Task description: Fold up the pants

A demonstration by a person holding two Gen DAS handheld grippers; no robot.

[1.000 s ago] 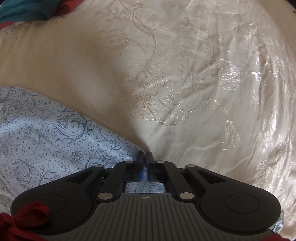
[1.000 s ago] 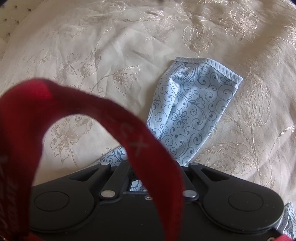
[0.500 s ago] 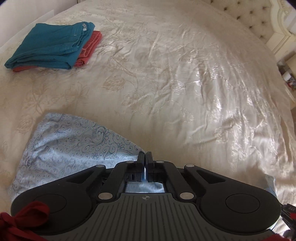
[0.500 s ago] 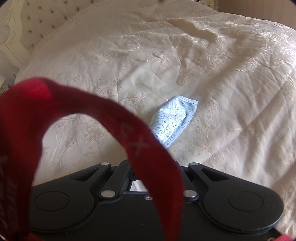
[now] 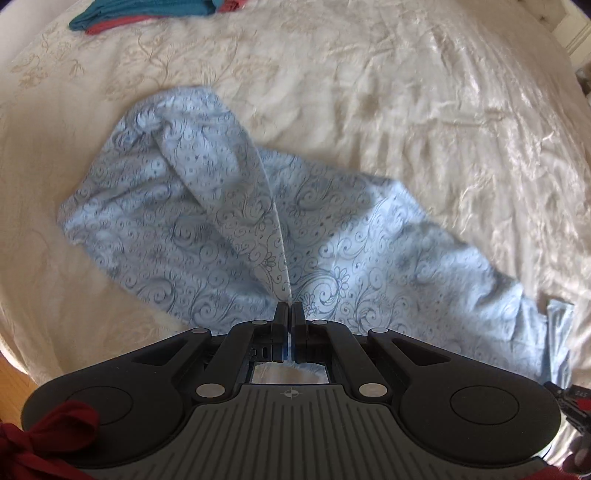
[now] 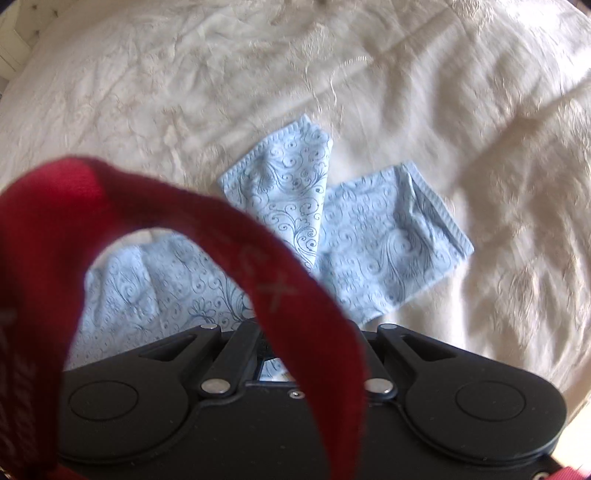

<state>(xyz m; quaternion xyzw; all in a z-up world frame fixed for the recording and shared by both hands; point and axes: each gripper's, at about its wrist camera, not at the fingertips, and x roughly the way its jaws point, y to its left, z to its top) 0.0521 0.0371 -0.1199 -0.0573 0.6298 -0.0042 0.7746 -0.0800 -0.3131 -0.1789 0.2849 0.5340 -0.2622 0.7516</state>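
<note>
Since the earlier frames, far more of the light blue scroll-patterned cotton pants [image 5: 207, 221] shows under both cameras. They lie rumpled on the cream embroidered bedspread [image 5: 406, 110], leg cuffs splayed. Left gripper [image 5: 289, 310] points steeply down, fingers clenched on a raised fabric fold. Right gripper's [image 6: 275, 332] fingers are hidden by a red strap [image 6: 177, 206]; jaws opening.

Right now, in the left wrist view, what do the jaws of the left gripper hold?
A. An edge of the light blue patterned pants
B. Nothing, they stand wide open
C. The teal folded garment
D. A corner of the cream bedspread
A: the left gripper has its jaws shut on a raised fold of the light blue patterned pants, which lifts off the cream bedspread; the teal folded garment lies far away at the top edge.
</note>
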